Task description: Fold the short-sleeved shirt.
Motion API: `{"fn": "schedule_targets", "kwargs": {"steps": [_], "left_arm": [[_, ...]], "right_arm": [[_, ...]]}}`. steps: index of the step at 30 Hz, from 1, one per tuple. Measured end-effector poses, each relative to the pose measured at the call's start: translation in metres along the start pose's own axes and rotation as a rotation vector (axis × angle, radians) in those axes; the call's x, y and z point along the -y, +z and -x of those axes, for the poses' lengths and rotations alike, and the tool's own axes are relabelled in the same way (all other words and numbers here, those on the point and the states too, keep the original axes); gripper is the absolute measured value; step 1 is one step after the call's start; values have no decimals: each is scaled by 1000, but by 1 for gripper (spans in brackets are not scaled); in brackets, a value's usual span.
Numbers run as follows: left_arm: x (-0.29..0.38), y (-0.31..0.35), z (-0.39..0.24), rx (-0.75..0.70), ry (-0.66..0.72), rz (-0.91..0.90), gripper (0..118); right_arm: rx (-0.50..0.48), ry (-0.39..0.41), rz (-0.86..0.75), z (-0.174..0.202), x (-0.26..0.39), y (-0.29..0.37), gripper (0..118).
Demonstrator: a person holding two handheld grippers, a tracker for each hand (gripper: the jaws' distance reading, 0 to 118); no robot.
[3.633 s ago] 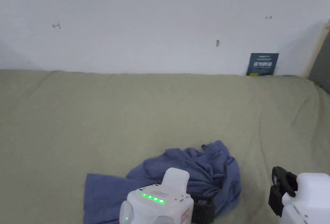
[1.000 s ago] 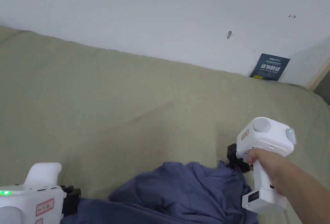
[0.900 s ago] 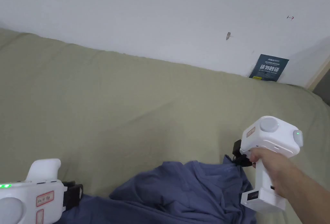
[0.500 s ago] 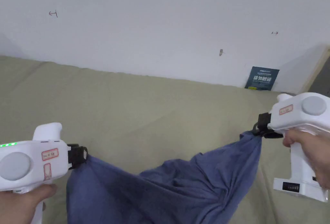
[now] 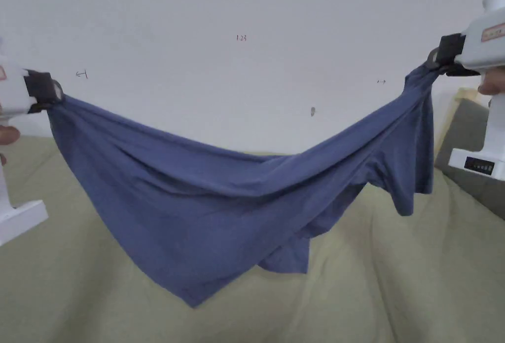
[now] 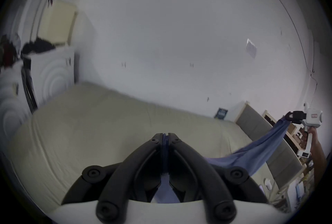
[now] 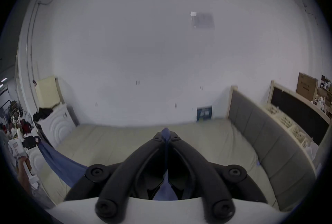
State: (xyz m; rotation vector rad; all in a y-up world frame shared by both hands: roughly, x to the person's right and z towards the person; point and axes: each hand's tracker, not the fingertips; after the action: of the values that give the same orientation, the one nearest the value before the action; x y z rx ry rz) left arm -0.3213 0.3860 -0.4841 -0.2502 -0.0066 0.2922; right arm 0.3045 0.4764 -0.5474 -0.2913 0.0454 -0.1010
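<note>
A plain blue shirt [image 5: 197, 196] is seen over a pale green bed cover [image 5: 394, 285], with a white wall [image 5: 246, 3] and black-tipped white grippers.

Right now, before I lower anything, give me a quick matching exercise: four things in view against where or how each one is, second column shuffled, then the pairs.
Things:
1. left tongs
2. right tongs
3. blue short-sleeved shirt
4. dark blue card

States or places:
A. leaning against the white wall at the far edge of the bed
B. stretched between both tongs, sagging in the middle above the olive sheet
C. shut on the shirt's left end, the lower of the two in the head view
D. shut on the shirt's right end, held higher

Pairs: 1-C, 2-D, 3-B, 4-A
</note>
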Motion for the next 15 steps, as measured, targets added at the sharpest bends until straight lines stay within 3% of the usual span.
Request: {"fn": "schedule_targets", "kwargs": {"steps": [7, 15], "left_arm": [[-83, -18, -4, -20, -1, -129, 6], [-40, -72, 12, -28, 10, -89, 6]], "right_arm": [[6, -13, -133, 11, -53, 15, 2], [-6, -15, -121, 6, -9, -41, 3]]}}
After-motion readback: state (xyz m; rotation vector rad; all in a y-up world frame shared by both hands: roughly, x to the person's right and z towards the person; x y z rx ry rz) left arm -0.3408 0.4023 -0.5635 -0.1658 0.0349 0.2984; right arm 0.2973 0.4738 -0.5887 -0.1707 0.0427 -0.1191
